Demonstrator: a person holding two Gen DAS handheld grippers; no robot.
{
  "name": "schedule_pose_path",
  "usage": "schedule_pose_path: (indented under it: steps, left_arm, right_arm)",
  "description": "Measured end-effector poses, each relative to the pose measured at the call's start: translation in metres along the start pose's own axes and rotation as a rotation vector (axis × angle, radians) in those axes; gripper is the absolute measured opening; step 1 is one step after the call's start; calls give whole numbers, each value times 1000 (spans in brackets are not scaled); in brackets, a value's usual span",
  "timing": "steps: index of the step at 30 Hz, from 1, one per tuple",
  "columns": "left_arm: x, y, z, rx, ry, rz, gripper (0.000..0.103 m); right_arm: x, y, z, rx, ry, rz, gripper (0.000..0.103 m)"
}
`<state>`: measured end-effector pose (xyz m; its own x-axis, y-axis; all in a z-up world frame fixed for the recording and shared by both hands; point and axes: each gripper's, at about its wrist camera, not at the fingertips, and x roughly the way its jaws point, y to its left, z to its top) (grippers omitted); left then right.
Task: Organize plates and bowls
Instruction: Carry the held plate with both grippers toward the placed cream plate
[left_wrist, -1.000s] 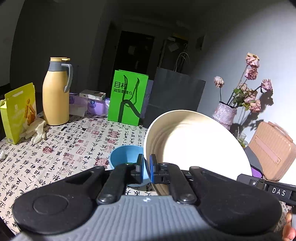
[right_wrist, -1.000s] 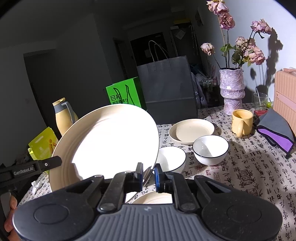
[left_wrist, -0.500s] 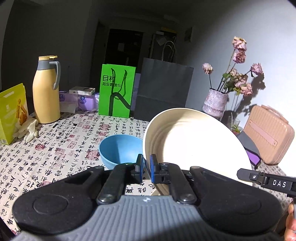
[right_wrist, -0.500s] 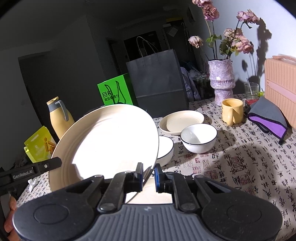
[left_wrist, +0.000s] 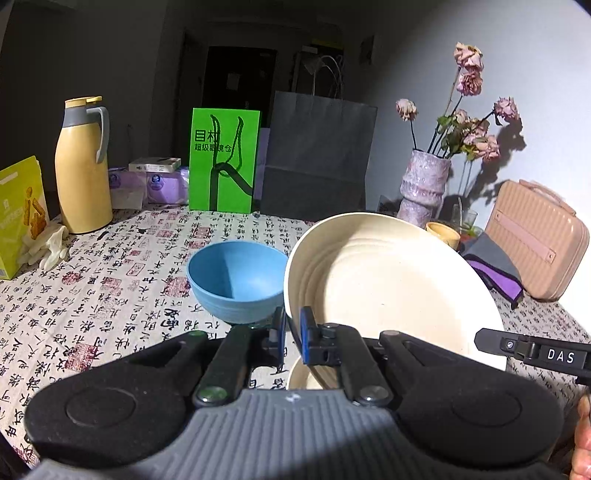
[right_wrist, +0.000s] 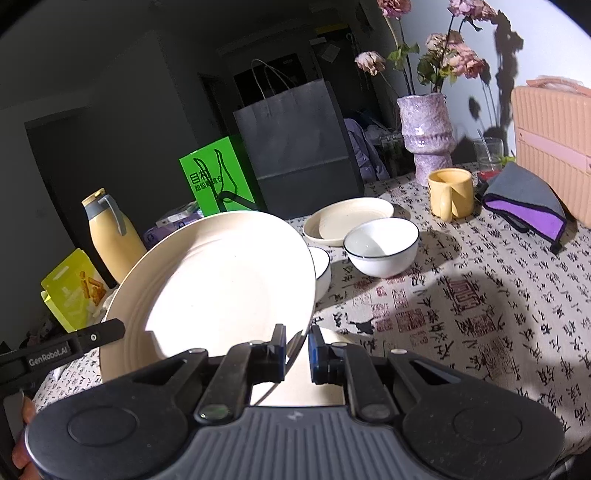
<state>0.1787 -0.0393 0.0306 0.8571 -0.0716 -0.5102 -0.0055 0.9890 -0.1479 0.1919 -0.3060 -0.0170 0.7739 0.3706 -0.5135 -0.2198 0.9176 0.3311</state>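
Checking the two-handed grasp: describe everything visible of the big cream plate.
The big cream plate is round, matte, ceramic-looking, with concentric ridges inside its rim. It is held tilted above the patterned tablecloth, one edge clamped by the left hand-held gripper, the opposite edge by the right hand-held gripper. Another cream dish lies just below.

Right gripper (right_wrist: 296, 345): jaws closed on the rim of a cream plate (right_wrist: 218, 291), which tilts up and to the left of them. Beneath the jaws, part of a second cream dish (right_wrist: 306, 387) on the patterned surface (right_wrist: 461, 314). Beyond the jaws: white bowl with dark rim (right_wrist: 382, 245), shallow cream plate (right_wrist: 347, 223); further right, yellow mug (right_wrist: 450, 199). Far left: other gripper's black finger (right_wrist: 74, 345).
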Motion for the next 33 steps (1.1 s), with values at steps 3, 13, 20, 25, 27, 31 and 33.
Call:
schedule_pose_path:
  steps: [3,13,20,25,27,31,33]
  left_arm:
    - [3,0,-4,3,9,0,8]
    - [19,-3,-20,19,59,8,8]
    - [32,-6,-33,35,99,14,8]
    - [41,-7,-41,38,130,12,8]
    - [43,-7,-44,42,139,13,8]
    - [47,-9,-47,45,151,17,8]
    - [49,-9,-49,49,158,19,9]
  right_arm:
    - [3,-3,-5,12,8,-1,12]
    - [13,-12,-18,31,25,-21,12]
    - [22,-18,-29,48,48,-40,12]
    - [28,-27,-37,74,66,-44,12]
    - [31,-30,-40,82,74,-47,11]
    - [35,-33,-46,91,83,-59,11]
    - [37,-34,-49,97,86,-66,11]
